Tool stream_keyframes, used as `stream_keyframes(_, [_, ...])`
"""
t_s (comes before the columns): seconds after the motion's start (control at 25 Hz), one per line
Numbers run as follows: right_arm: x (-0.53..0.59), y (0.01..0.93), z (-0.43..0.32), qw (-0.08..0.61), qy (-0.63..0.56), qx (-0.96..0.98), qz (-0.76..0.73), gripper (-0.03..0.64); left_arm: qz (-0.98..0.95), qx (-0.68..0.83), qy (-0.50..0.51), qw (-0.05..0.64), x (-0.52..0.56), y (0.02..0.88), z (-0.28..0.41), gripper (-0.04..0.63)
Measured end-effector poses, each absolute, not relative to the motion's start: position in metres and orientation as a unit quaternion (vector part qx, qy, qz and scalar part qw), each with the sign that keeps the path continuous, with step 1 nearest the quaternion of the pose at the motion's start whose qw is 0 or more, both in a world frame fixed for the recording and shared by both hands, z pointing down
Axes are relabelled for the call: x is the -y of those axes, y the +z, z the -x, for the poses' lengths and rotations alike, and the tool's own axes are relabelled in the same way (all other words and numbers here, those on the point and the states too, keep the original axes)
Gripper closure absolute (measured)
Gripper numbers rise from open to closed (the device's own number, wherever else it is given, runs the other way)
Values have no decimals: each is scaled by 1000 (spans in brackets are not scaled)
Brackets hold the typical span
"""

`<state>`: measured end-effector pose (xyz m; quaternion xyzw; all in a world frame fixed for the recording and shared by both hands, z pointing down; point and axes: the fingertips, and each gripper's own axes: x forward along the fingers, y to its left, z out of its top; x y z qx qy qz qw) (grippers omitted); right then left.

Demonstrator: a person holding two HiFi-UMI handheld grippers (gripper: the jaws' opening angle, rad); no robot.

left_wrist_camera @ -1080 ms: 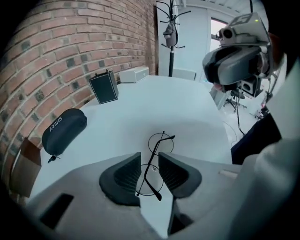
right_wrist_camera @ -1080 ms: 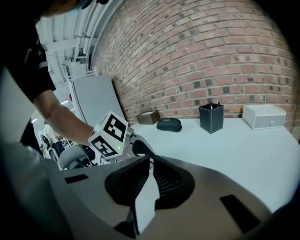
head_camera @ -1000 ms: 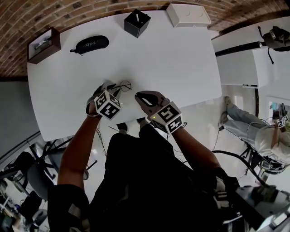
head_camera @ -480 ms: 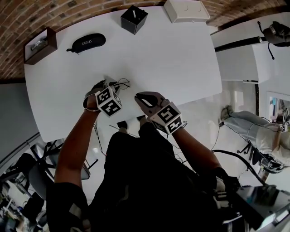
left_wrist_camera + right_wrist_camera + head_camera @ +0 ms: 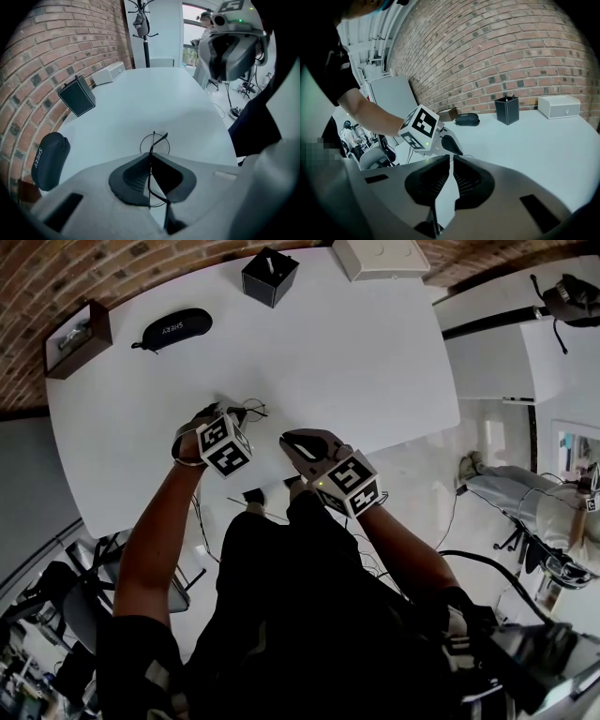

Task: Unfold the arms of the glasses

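Observation:
Thin black wire glasses [image 5: 253, 411] lie on the white table [image 5: 356, 362] near its front edge. My left gripper [image 5: 230, 415] points steeply down at them. In the left gripper view its jaws [image 5: 151, 157] are closing, the tips meet on the wire frame, and one round lens [image 5: 154, 142] shows just beyond them. My right gripper [image 5: 289, 439] hovers to the right of the glasses, shut, with nothing between its fingers [image 5: 450, 159]. The right gripper view shows the left gripper [image 5: 457, 149] and its marker cube close ahead.
A black glasses case [image 5: 173, 328] lies at the back left, with a brown wooden box [image 5: 75, 334] further left. A black square box [image 5: 270, 276] and a white box [image 5: 380, 256] stand along the back edge by the brick wall.
The left gripper has rolled a little above the glasses and its jaws have drawn together on the frame. The right gripper has kept still.

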<state>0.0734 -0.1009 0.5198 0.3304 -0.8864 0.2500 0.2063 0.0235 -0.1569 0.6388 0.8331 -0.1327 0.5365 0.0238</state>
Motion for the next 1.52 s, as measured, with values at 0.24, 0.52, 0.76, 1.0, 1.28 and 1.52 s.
stream_keyframes(0.24, [100, 523, -69, 211, 249, 888, -323, 607, -860, 146, 489, 27, 156, 621, -26, 574])
stream_keyframes(0.52, [102, 523, -65, 219, 246, 890, -316, 607, -888, 180, 423, 19, 159, 600, -15, 574])
stream_keyframes(0.76, [110, 525, -62, 228, 247, 887, -318, 607, -913, 195, 354, 47, 155, 586, -6, 574])
stream_keyframes(1.0, [130, 529, -51, 256, 214, 889, -313, 606, -920, 218, 319, 61, 156, 577, 12, 574])
stream_keyframes(1.28, [149, 543, -12, 314, 128, 908, -246, 606, -930, 231, 273, 86, 158, 565, 30, 574])
stream_keyframes(1.52, [148, 564, 25, 389, 20, 911, -133, 547, -935, 239, 245, 89, 154, 559, 45, 574])
